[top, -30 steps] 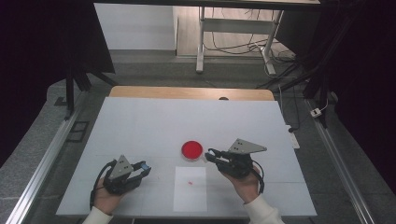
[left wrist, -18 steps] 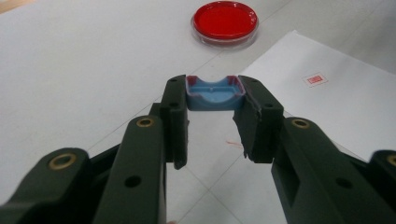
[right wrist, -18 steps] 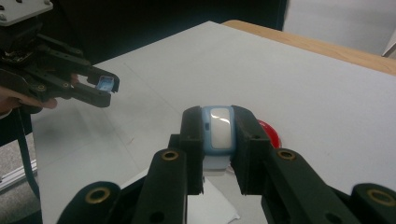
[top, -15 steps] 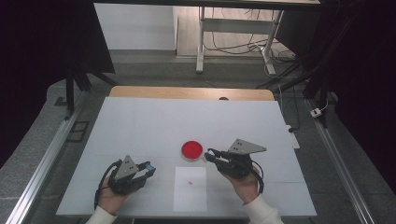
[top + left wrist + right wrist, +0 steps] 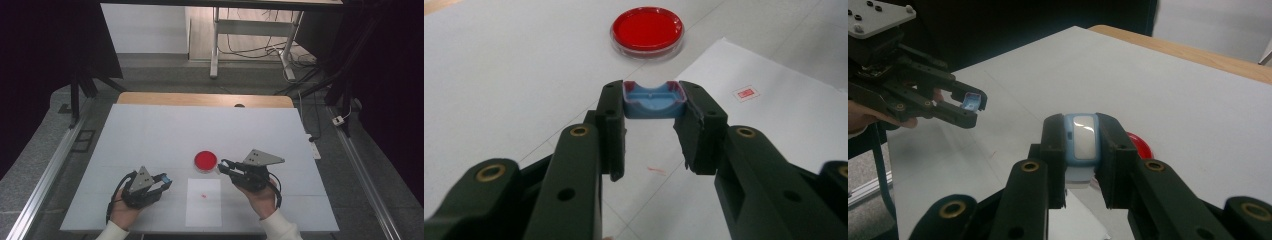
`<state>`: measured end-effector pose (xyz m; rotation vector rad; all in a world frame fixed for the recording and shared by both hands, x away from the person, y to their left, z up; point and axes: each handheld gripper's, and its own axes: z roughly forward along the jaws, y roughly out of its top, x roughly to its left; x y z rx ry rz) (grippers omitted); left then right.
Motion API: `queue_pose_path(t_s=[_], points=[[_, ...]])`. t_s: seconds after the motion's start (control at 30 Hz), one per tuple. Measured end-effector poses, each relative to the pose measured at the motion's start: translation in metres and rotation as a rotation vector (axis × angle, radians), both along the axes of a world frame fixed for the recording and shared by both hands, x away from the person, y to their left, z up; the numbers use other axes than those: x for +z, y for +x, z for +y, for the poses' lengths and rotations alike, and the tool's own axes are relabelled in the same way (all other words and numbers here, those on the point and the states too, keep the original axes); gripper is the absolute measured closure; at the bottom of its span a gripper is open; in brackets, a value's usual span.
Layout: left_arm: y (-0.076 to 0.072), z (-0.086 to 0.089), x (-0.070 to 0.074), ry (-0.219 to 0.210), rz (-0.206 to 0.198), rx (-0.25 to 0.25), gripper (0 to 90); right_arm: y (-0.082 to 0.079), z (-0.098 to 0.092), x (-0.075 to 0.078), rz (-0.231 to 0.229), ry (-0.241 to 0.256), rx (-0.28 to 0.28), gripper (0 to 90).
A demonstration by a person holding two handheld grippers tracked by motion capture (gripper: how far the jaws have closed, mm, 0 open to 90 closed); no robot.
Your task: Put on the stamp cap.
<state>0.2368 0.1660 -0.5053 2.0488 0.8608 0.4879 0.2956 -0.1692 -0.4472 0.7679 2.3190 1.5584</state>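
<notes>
My left gripper point(image 5: 166, 180) is low over the white table, left of a white paper sheet point(image 5: 203, 207), and is shut on a small blue cap point(image 5: 651, 107) held across its tips point(image 5: 651, 96). My right gripper point(image 5: 223, 166) is right of the sheet and is shut on a blue oblong piece with a pale window point(image 5: 1083, 142), which stands between its jaws point(image 5: 1082, 125). A red round dish point(image 5: 205, 160) lies just beyond the paper, close to the right gripper's tips. In the right gripper view the left gripper point(image 5: 970, 102) shows farther off with the cap.
The paper point(image 5: 774, 120) bears a small red mark point(image 5: 745, 93). The white table point(image 5: 150, 135) ends in a wooden strip point(image 5: 200, 99) at the far edge. Metal rails point(image 5: 45, 175) run along both sides, and cables lie on the floor point(image 5: 250, 50) beyond.
My left gripper has slid to the right, closer to the paper, with the blue cap in it. The right gripper and the dish have stayed put.
</notes>
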Motion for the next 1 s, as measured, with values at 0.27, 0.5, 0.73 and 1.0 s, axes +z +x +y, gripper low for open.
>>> queue_pose_path(t_s=[0.27, 0.5, 0.73, 1.0], points=[[0.002, -0.008, 0.000, 0.004, 0.000, -0.017, 65.3, -0.001, 0.001, 0.001, -0.001, 0.006, 0.002, 75.0], [0.005, -0.016, 0.000, 0.009, 0.001, -0.036, 65.3, -0.002, 0.002, 0.001, 0.001, 0.004, 0.005, 75.0], [0.006, -0.022, 0.000, 0.009, 0.001, -0.045, 65.3, -0.003, 0.003, 0.001, 0.000, 0.006, 0.006, 75.0], [0.010, -0.031, -0.001, 0.017, 0.001, -0.062, 65.2, -0.003, 0.003, 0.000, 0.001, 0.005, 0.007, 75.0]])
